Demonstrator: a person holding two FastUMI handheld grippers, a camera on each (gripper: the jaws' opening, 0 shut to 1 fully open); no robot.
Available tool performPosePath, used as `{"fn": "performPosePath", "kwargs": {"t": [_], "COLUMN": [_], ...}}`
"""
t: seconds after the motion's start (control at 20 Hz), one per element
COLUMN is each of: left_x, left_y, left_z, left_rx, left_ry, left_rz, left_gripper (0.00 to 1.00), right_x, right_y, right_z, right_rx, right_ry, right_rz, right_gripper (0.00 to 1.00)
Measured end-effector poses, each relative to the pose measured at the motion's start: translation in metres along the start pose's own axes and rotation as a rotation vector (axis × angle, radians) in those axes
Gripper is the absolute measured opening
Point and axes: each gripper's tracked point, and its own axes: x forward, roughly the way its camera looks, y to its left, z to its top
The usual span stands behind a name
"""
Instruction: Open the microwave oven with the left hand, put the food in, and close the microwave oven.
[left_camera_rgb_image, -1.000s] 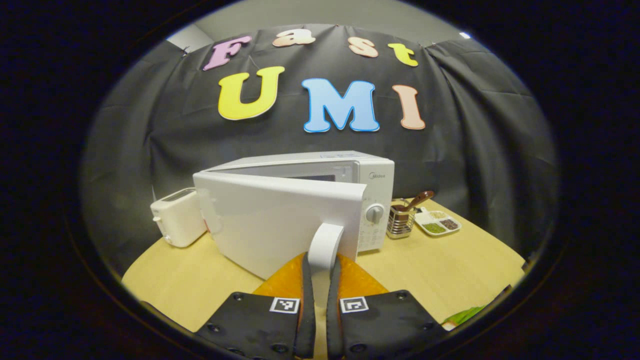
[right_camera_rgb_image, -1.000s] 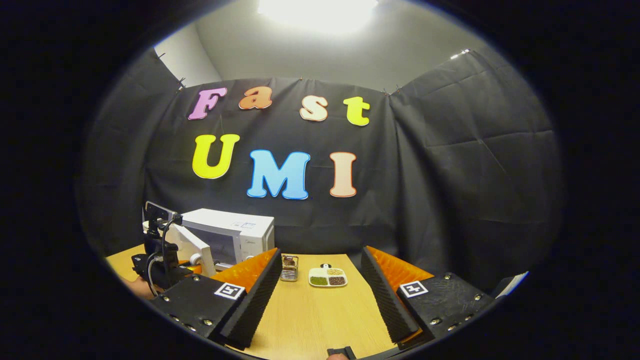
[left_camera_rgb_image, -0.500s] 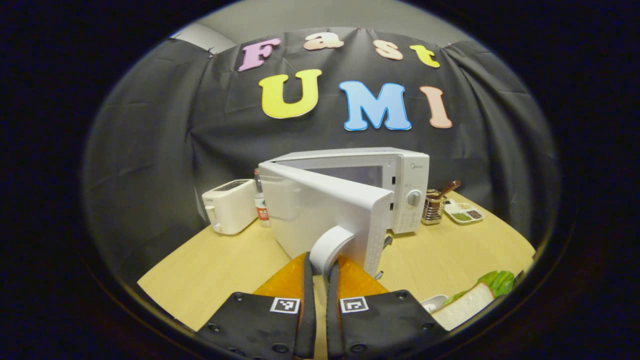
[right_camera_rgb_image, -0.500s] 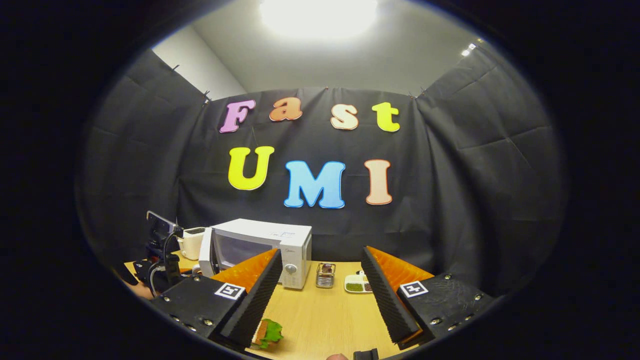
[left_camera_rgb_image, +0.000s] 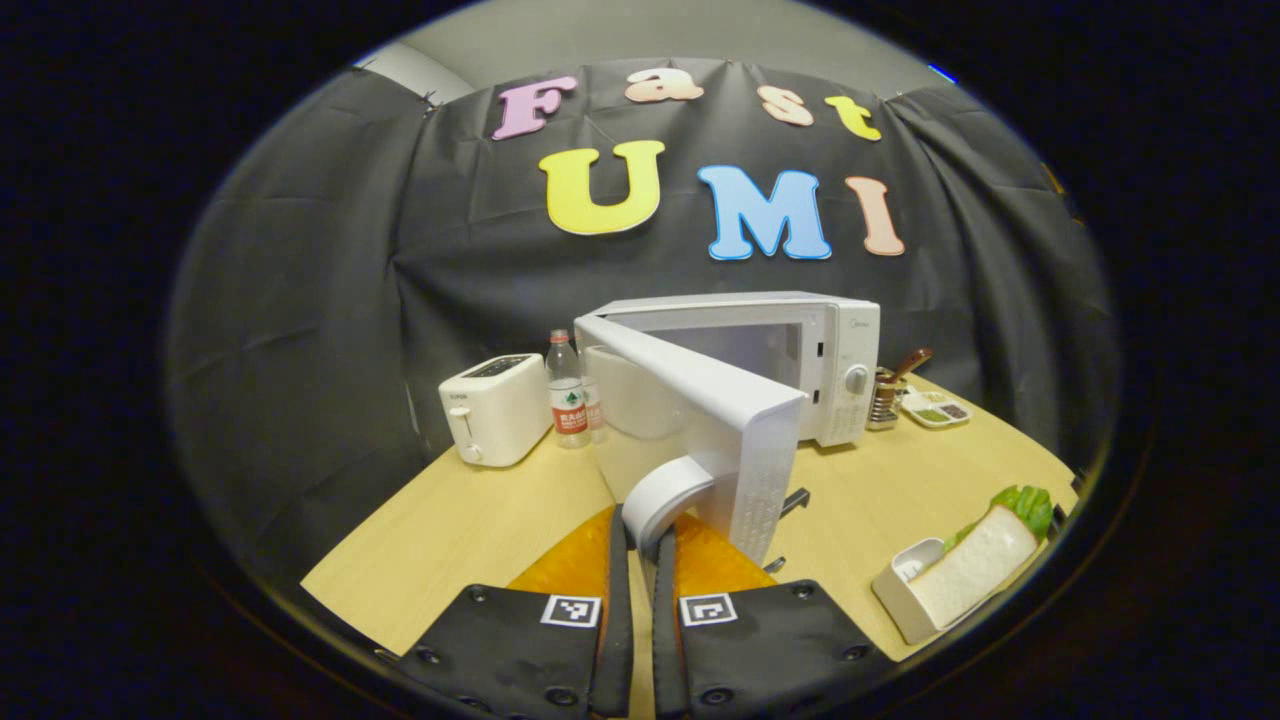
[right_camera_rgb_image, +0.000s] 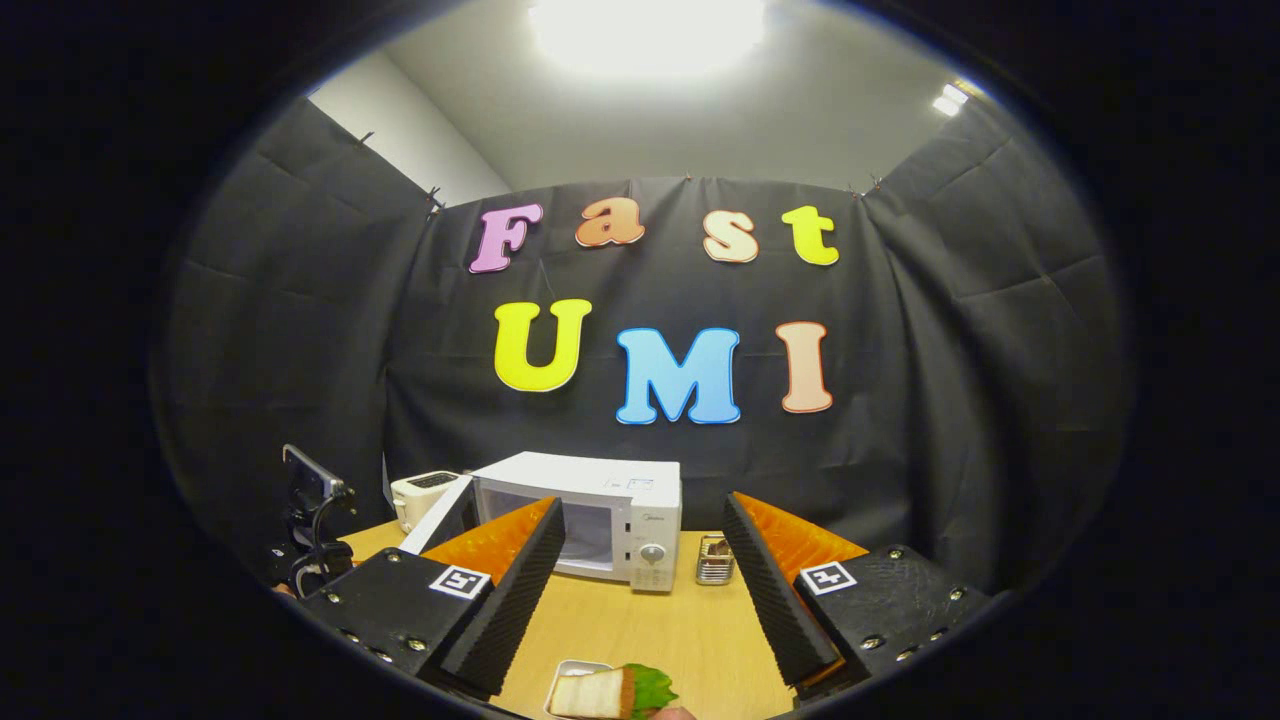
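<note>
The white microwave stands at the back of the wooden table. Its door is swung out toward me. My left gripper is shut on the door's white curved handle. The food, a sandwich with lettuce in a small white tray, lies on the table at the right front. In the right gripper view the microwave sits ahead with its door open to the left. My right gripper is open and holds nothing. The sandwich lies just below it.
A white toaster and a water bottle stand left of the microwave. A metal utensil holder and a condiment dish sit to its right. The left gripper's body shows at the table's left edge in the right gripper view.
The left gripper has pulled the handle and the door has swung much wider. The right gripper has shifted, bringing the microwave toward centre and the sandwich fully into view below it.
</note>
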Motion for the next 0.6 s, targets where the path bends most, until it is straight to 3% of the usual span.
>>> {"fn": "performPosePath", "kwargs": {"t": [0.35, 0.6], "left_x": [-0.004, -0.005], "left_y": [0.05, 0.083], "left_z": [-0.007, -0.013], "left_rx": [0.006, -0.019], "left_ry": [-0.007, -0.008], "left_rz": [-0.062, -0.08], "left_gripper": [0.14, 0.17], "right_x": [0.016, 0.022], "right_y": [0.064, 0.08], "right_z": [-0.002, -0.006], "right_rx": [-0.012, -0.024], "right_ry": [-0.007, 0.006], "right_rz": [0.001, -0.027], "right_gripper": [0.97, 0.97]}}
